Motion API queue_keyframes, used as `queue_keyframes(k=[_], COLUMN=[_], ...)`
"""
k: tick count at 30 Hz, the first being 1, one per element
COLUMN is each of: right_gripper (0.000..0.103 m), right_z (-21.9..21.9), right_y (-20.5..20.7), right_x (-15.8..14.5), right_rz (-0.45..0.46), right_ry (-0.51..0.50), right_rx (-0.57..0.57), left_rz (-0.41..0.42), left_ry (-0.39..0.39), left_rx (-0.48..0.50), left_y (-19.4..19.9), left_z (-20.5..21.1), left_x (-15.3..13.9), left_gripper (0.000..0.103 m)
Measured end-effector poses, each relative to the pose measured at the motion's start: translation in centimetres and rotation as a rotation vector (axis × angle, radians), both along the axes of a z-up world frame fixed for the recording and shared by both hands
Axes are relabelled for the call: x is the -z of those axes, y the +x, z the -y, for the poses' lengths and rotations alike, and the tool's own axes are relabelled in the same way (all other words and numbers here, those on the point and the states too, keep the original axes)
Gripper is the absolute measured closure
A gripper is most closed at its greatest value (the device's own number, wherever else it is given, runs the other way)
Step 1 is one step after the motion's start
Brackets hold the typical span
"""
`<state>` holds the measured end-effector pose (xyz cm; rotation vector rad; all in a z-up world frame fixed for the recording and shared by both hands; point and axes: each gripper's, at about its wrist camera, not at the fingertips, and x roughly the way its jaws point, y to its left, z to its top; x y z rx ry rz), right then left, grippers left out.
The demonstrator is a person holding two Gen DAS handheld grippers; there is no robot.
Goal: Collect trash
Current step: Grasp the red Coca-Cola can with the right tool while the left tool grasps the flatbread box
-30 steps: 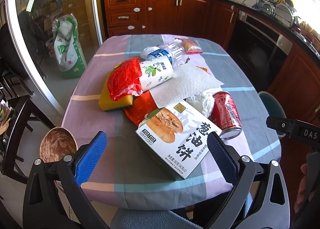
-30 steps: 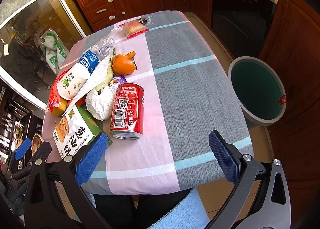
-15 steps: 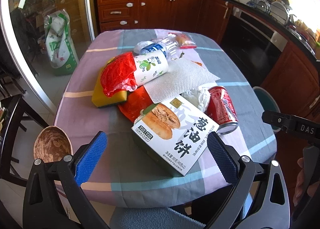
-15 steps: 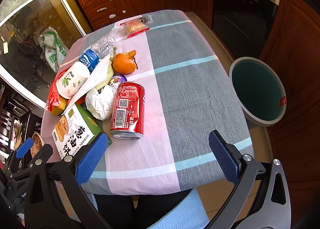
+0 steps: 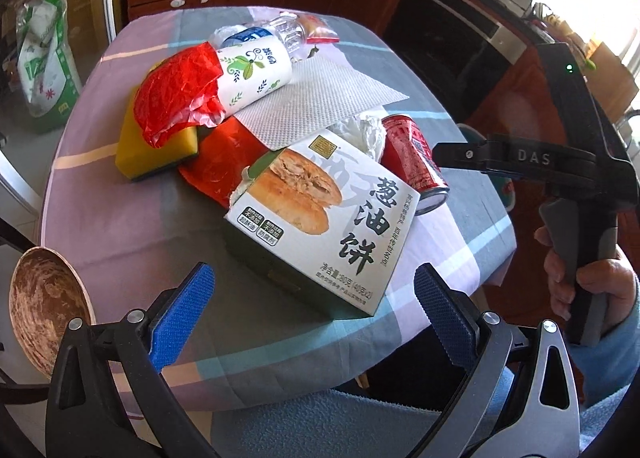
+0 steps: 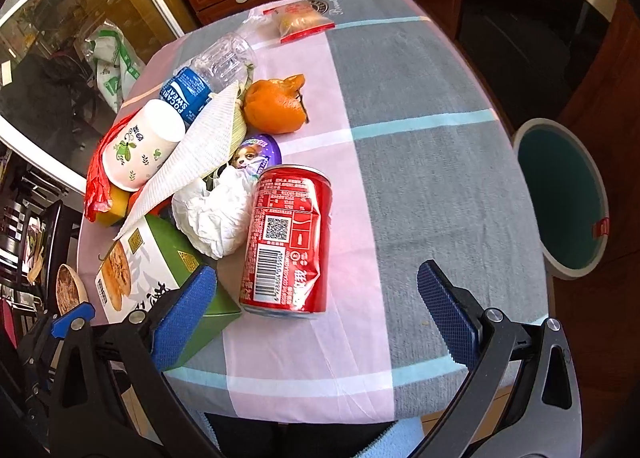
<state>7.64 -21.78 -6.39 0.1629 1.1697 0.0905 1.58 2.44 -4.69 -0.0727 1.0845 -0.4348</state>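
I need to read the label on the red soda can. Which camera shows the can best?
The right wrist view: the red soda can lies on its side in the open, barcode and QR code facing the camera. In the left wrist view the can is half hidden behind the green-and-white food box.

The left gripper hangs with jaws spread wide just short of the pancake box, which lies on the bench. Behind it lie a red can (on its side), a paper towel and a cup.
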Motion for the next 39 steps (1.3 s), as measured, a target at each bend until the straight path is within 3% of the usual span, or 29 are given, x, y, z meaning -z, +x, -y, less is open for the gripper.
queue_keyframes(k=[2, 5, 8, 9, 16, 22, 30, 34, 39], right_gripper=[0.006, 0.015, 0.038, 0.05, 0.05, 0.05, 0.05, 0.05, 0.05], right_z=[-0.7, -1.4, -1.5, -1.4, 0.0, 2.2, 5.6, 5.6, 4.5], right_y=[0.8, 1.7, 2.0, 2.1, 0.4, -1.6, -4.3, -6.6, -8.8], right_x=[0.9, 2.1, 3.4, 4.0, 4.2, 4.1, 3.8, 3.5, 3.1], right_rz=[-0.026, -0.059, -0.107, -0.126, -0.122, -0.118, -0.104, -0.113, -0.132], right_ry=[0.01, 0.006, 0.026, 0.038, 0.011, -0.01, 0.011, 0.044, 0.098], right_rx=[-0.011, -0.028, -0.036, -0.039, -0.05, -0.025, 0.045, 0.02, -0.044], left_rz=[-0.002, 0.001, -0.019, -0.028, -0.047, -0.052, -0.089, -0.085, -0.076], left_ry=[0.005, 0.017, -0.013, -0.024, 0.004, -0.003, -0.03, -0.032, -0.014], left_rx=[-0.012, -0.028, -0.004, 0.012, 0.14, 0.19, 0.112, 0.088, 0.132], left_y=[0.4, 1.3, 2.3, 2.6, 3.2, 1.9, 2.5, 3.6, 2.7], left_z=[-0.7, -2.1, -2.9, -2.9, 0.4, 3.4, 7.0, 8.0, 8.7], left_x=[0.2, 0.3, 0.4, 0.4, 1.8, 2.0, 2.5, 2.4, 2.2], left_gripper=[0.003, 0.003, 0.003, 0.003, 0.004, 0.004, 0.004, 0.004, 0.004])
